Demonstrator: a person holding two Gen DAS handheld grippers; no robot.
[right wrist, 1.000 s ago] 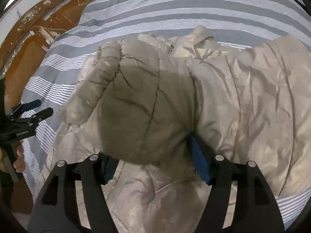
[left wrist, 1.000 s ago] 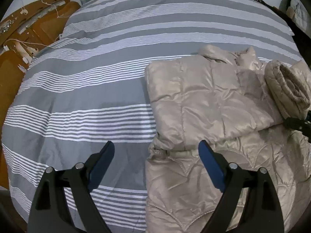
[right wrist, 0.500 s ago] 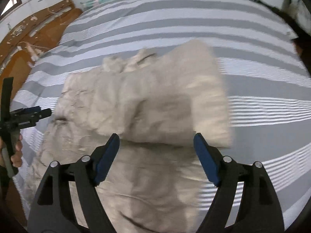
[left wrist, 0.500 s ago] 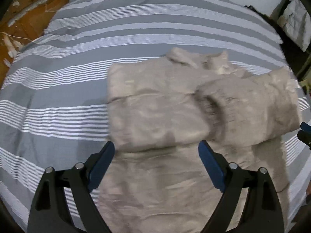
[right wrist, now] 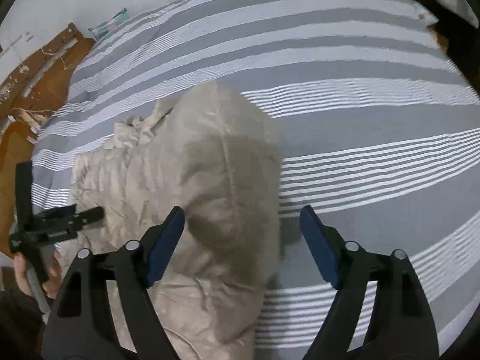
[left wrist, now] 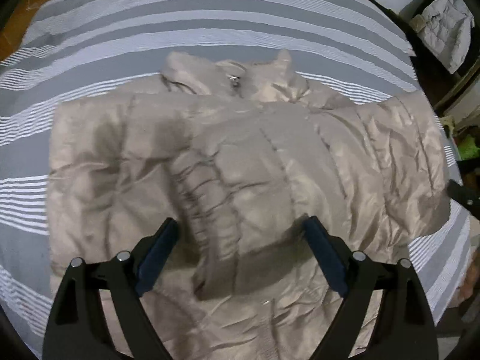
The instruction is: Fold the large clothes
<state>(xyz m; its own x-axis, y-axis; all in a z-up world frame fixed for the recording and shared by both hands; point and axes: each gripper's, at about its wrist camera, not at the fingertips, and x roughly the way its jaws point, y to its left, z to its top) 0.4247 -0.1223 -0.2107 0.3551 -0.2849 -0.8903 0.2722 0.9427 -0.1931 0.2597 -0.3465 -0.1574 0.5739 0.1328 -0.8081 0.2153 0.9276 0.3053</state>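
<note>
A beige quilted puffer jacket (left wrist: 240,156) lies on a grey and white striped bed (left wrist: 210,24), collar at the far side, both sleeves folded across its front. My left gripper (left wrist: 240,252) is open and empty, hovering over the jacket's middle near the cuff of the folded sleeve (left wrist: 210,210). In the right wrist view the jacket (right wrist: 204,186) lies left of centre. My right gripper (right wrist: 241,240) is open and empty above the jacket's right edge. The left gripper also shows in the right wrist view (right wrist: 90,213) at the jacket's left side.
A brown wooden floor with cords (right wrist: 36,75) lies left of the bed. A pale garment (left wrist: 444,33) hangs on dark furniture at the far right. A striped pillow (right wrist: 111,24) sits at the bed's far corner.
My right gripper let go of the right sleeve, which now lies folded across the jacket, and drew back to the right. My left gripper moved right, over the jacket.
</note>
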